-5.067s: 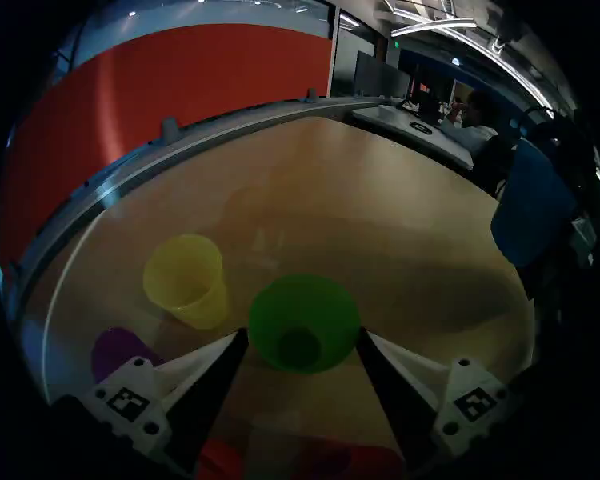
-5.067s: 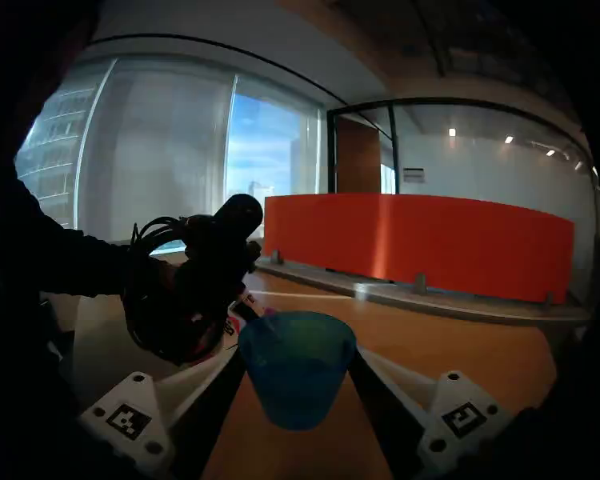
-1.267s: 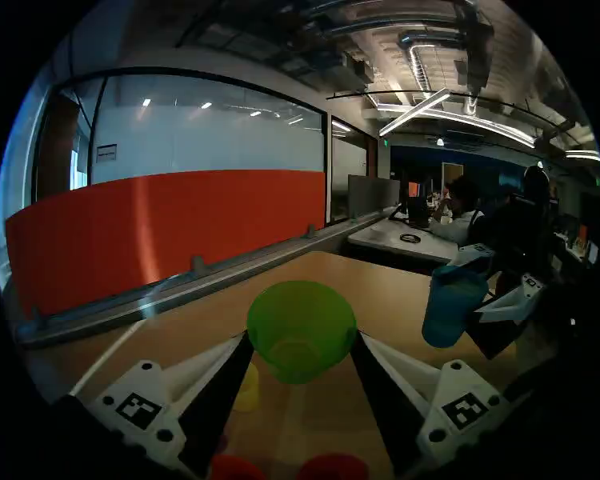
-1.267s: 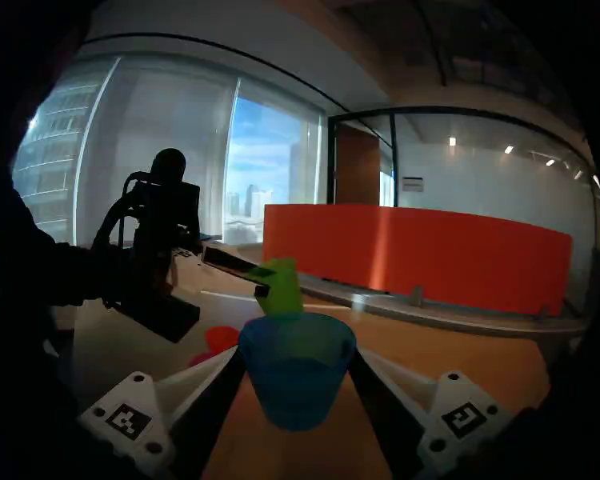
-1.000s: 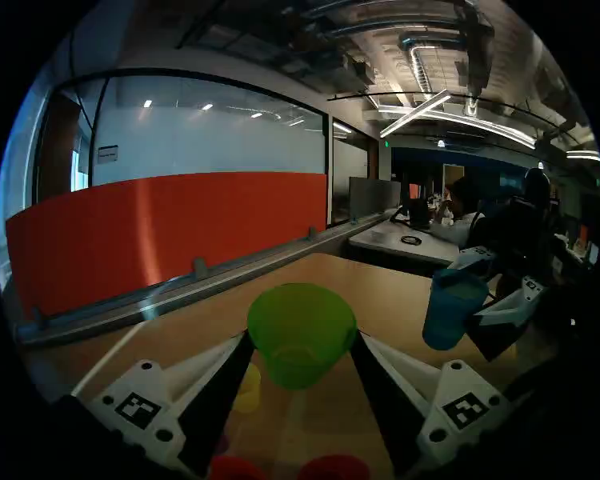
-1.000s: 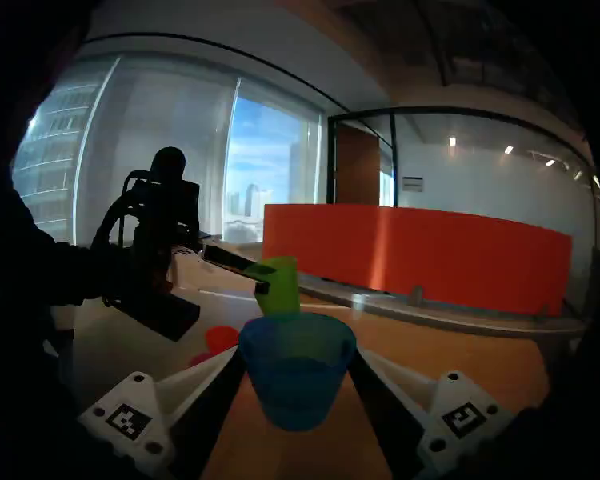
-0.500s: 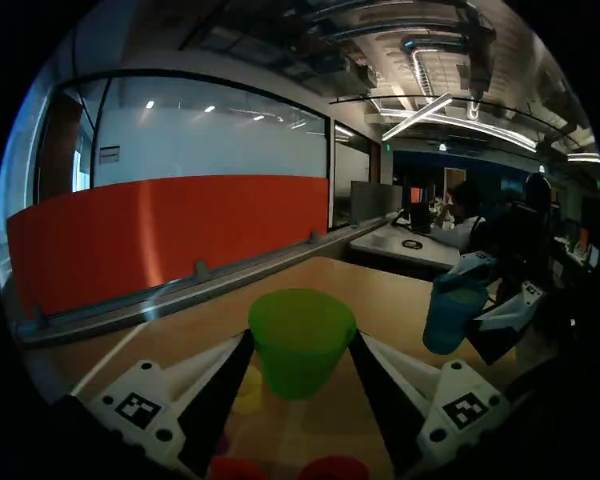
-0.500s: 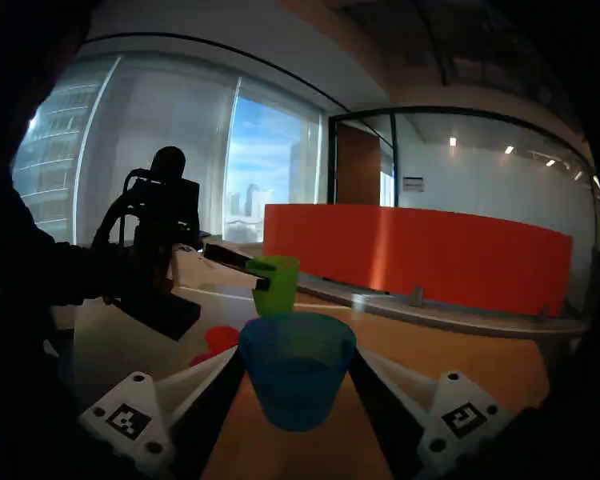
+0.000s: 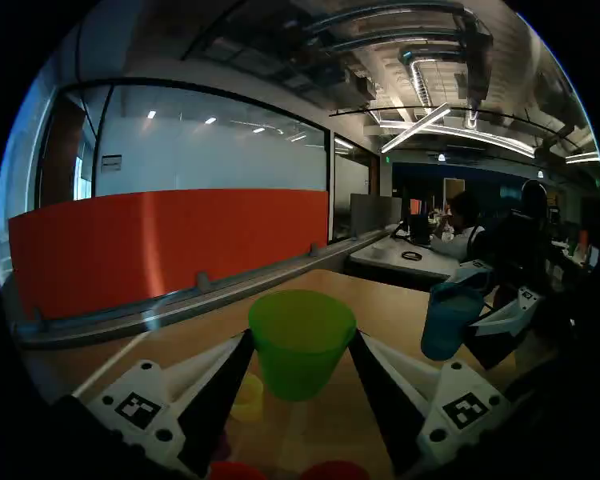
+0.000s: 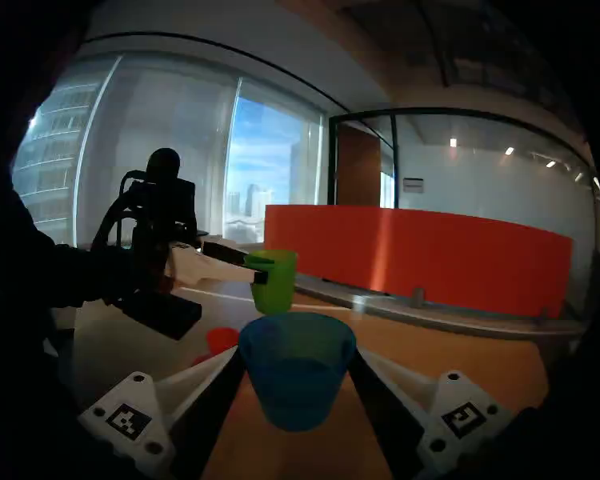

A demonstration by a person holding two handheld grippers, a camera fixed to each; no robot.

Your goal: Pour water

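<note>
Blue translucent plastic cup [image 10: 298,370] sits upright between the fingers of the right gripper [image 10: 298,360], both fingers pressed to its sides, held clear above the pale wooden surface [image 10: 460,352]. The lower part looks darker than the rim; this may be water, though I cannot tell for certain.

Green translucent plastic cup [image 9: 302,340] is clamped the same way in the left gripper [image 9: 301,352], both fingers against its wall, upright, rim level. The left gripper view meets it side-on, so its inside is hidden.

Relation: in the left gripper view the blue cup is off to the right of the green one, near but apart. In the right gripper view the green cup hangs beyond and above the blue one, with no contact. Neither cup is tipped. No stream is visible between them.

Also noted: a small yellow plastic cup [image 9: 248,398] on the surface just under the left gripper, a red plastic cup [image 10: 220,340] on the surface, and an orange partition panel [image 9: 164,240] along the far edge.

Progress, as judged: both cups are picked up and raised, so the grasping is done. No pouring is under way. Remaining work appears to be closing the gap, setting one rim over the other, then tilting. Spill risk looks highest while the rims are lined up.
</note>
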